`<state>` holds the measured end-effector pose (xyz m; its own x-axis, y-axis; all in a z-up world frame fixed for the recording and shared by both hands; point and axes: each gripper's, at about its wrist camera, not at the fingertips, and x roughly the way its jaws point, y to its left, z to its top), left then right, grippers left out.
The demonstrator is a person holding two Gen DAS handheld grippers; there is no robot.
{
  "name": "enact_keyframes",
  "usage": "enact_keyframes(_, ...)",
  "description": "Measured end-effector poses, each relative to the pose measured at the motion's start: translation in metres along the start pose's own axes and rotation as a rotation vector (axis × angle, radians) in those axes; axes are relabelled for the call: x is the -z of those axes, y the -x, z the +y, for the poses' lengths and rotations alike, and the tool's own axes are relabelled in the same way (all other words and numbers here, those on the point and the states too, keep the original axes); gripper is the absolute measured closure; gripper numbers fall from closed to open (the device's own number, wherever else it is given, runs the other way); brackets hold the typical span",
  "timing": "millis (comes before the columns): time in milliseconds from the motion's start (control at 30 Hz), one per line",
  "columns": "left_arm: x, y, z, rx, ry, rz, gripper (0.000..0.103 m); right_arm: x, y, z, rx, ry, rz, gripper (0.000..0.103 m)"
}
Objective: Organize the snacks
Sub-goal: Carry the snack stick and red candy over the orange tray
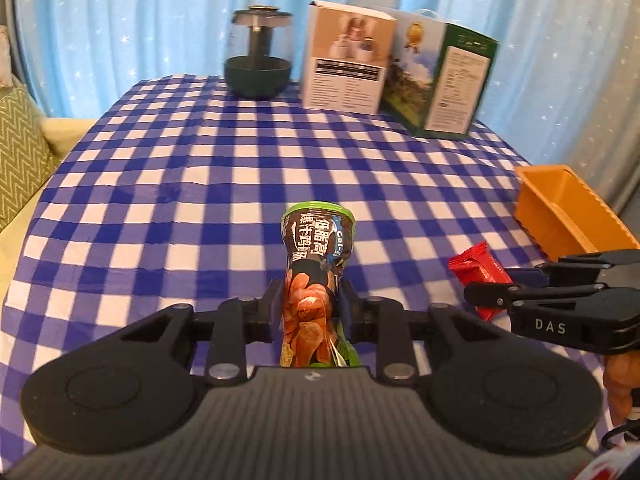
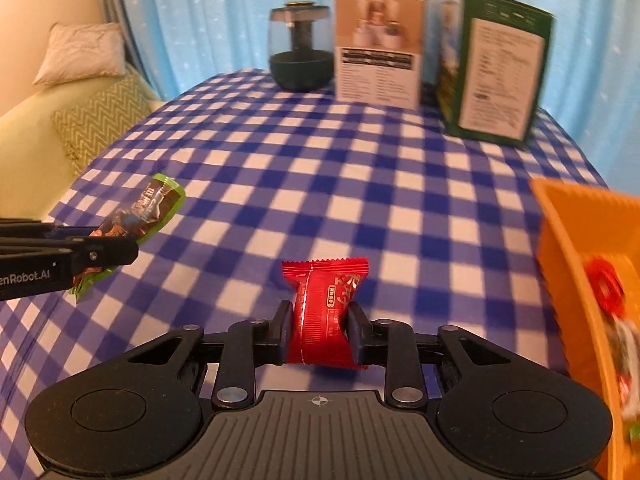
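Two snack packets are held above the blue-checked table, one in each tool. The left tool is clamped on a dark green-edged snack pouch, which points forward between its fingers. The right tool pinches a red wrapped snack at its middle, just left of an orange bin that already contains wrapped snacks. At the table's far edge stand a dark glass jar, a white box and a green box.
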<state>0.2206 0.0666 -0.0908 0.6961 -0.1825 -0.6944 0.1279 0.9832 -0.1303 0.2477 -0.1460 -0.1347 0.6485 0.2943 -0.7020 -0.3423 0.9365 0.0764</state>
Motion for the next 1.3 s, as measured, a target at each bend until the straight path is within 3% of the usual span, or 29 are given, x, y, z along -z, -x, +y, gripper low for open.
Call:
enact_keyframes(200,0.017,0.012,-0.03,0.007,-0.032,0.007,0.077,0.015,0.031,-0.009,0.028,-0.077,-0.035,0.074)
enact_keyframes(533,0.042,0.048,-0.069,0.021,0.034,-0.005,0.077,0.035,0.09,-0.007,0.081,-0.113,-0.077,0.074)
enact_keyframes(933,0.039,0.107,-0.109,0.003,0.05,-0.049,0.077,0.058,0.169,-0.017,0.095,-0.18,-0.143,0.074)
enact_keyframes(1300,0.042,0.135,-0.141,0.024,0.006,-0.057,0.077,0.074,0.21,-0.035,0.121,-0.244,-0.177,0.074)
